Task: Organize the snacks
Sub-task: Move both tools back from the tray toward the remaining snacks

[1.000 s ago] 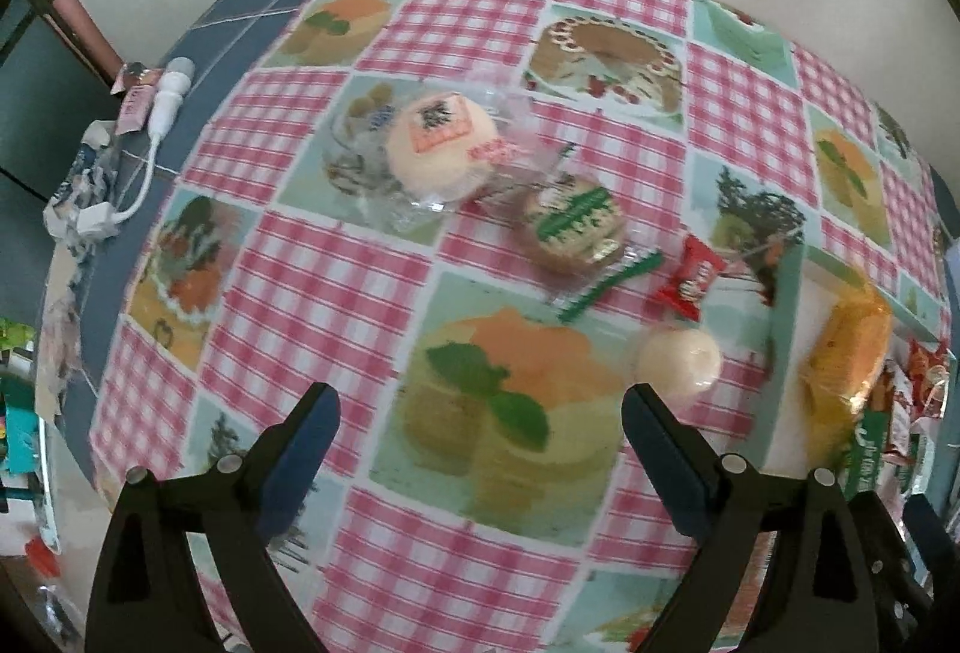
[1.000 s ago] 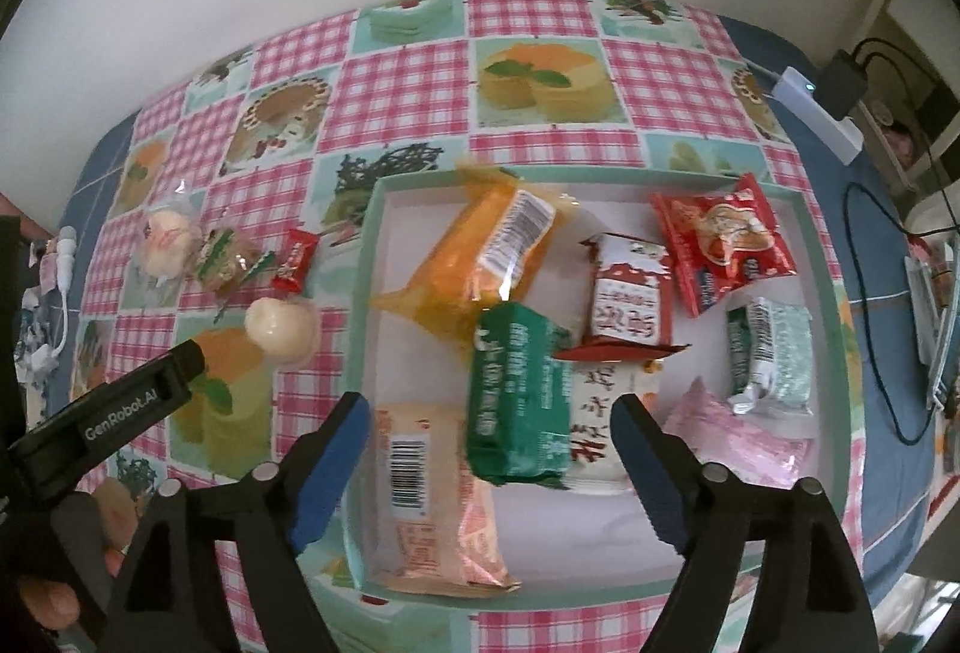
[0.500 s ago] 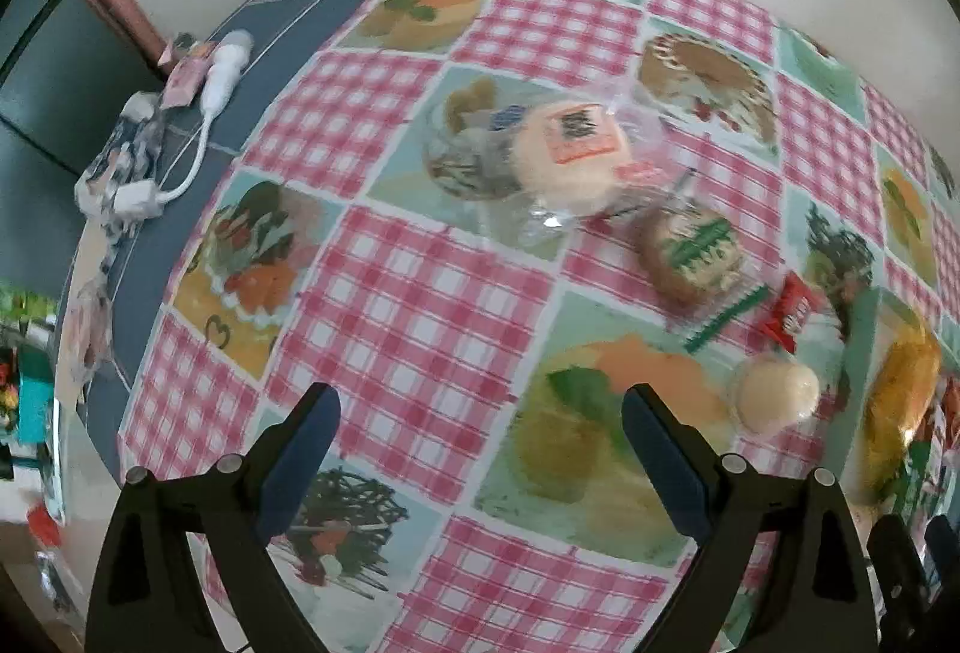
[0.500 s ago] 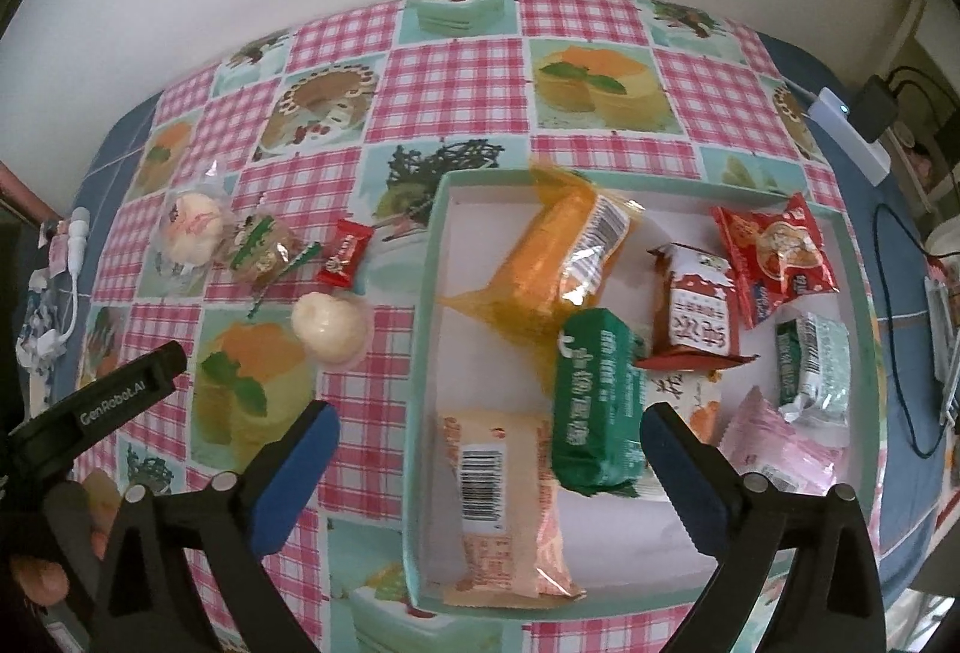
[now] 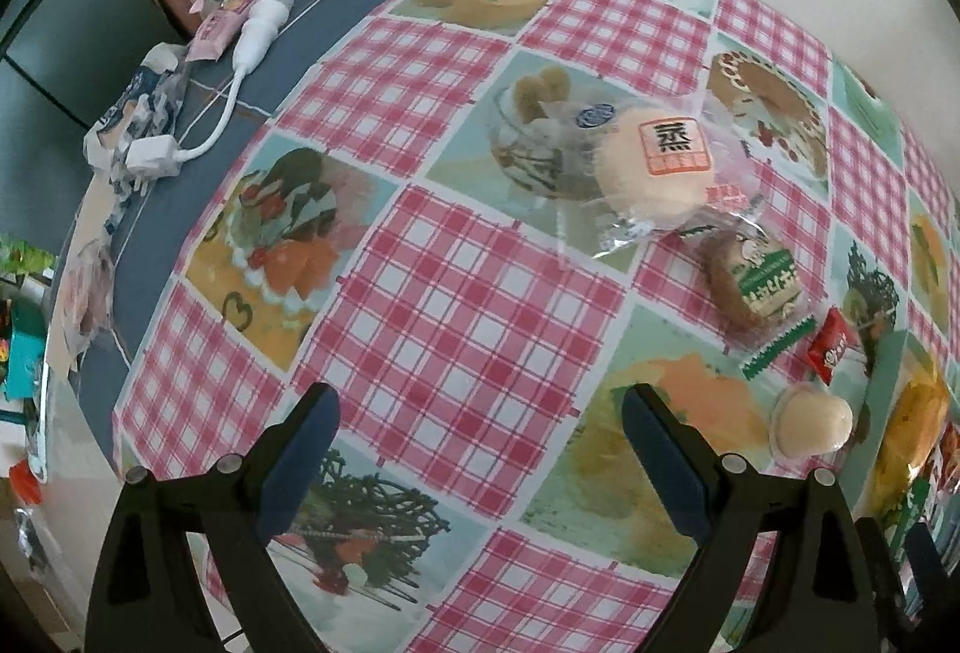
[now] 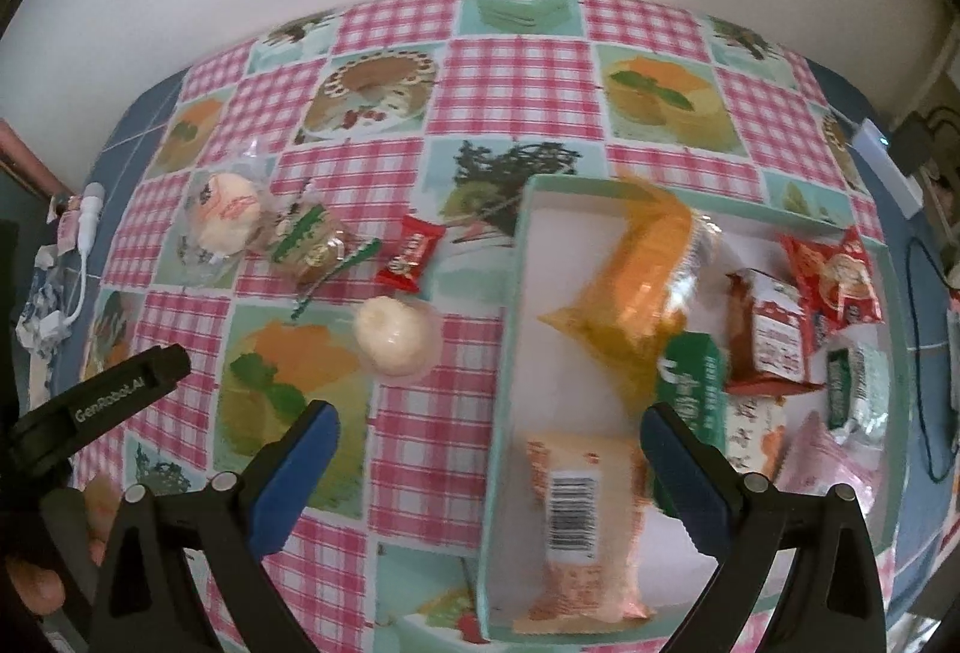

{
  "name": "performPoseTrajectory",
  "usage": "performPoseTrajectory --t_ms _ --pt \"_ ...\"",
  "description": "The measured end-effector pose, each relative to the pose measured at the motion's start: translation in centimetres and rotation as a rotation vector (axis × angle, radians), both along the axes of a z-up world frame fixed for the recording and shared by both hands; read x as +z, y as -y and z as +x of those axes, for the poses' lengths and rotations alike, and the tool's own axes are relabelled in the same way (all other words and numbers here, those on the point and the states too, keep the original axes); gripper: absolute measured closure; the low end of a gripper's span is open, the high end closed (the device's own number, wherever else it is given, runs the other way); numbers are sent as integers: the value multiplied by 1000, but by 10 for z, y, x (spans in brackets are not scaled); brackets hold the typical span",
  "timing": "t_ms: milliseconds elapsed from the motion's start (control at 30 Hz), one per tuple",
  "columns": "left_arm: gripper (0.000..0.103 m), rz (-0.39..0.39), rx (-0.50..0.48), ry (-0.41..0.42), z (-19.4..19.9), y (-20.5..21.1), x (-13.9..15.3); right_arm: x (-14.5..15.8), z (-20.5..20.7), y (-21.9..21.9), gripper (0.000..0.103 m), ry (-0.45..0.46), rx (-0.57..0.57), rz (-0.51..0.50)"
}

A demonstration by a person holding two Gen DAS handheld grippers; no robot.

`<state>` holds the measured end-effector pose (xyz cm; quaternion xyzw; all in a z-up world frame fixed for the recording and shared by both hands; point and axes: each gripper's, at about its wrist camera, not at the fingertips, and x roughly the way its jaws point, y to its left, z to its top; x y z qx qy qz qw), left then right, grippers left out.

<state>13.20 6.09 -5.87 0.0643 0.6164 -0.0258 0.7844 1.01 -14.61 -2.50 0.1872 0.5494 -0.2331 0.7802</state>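
Loose snacks lie on the checked tablecloth: a wrapped white bun (image 5: 651, 167) (image 6: 225, 221), a brown green-labelled cake (image 5: 753, 284) (image 6: 312, 245), a small red candy (image 5: 831, 347) (image 6: 411, 254) and a pale round jelly cup (image 5: 810, 422) (image 6: 396, 335). A mint-rimmed white tray (image 6: 510, 293) on the right holds several packets, among them an orange bag (image 6: 642, 293) and a barcode packet (image 6: 576, 503). My left gripper (image 5: 480, 461) hangs open over bare cloth, left of the snacks. My right gripper (image 6: 489, 467) is open above the tray's left rim, nothing between its fingers.
A white charger and cable (image 5: 240, 53) lie with crumpled paper on the blue cloth at the far left. Cables and a white device (image 6: 888, 161) sit at the right edge. The other gripper's body and a hand (image 6: 90, 413) show at lower left in the right wrist view.
My left gripper moved left, away from the snacks and tray, which slid right in view. My right gripper shifted left from over the tray's packets to its left rim and spread wider.
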Motion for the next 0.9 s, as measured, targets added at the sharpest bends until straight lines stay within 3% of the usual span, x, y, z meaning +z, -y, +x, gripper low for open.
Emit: performPoseTrajectory --t_ms 533,900 --pt "8 -37 139 -39 27 -53 -13 -4 30 -10 2 71 17 -6" --pt "8 -27 118 -65 44 -39 -33 -18 47 -18 23 54 69 -9"
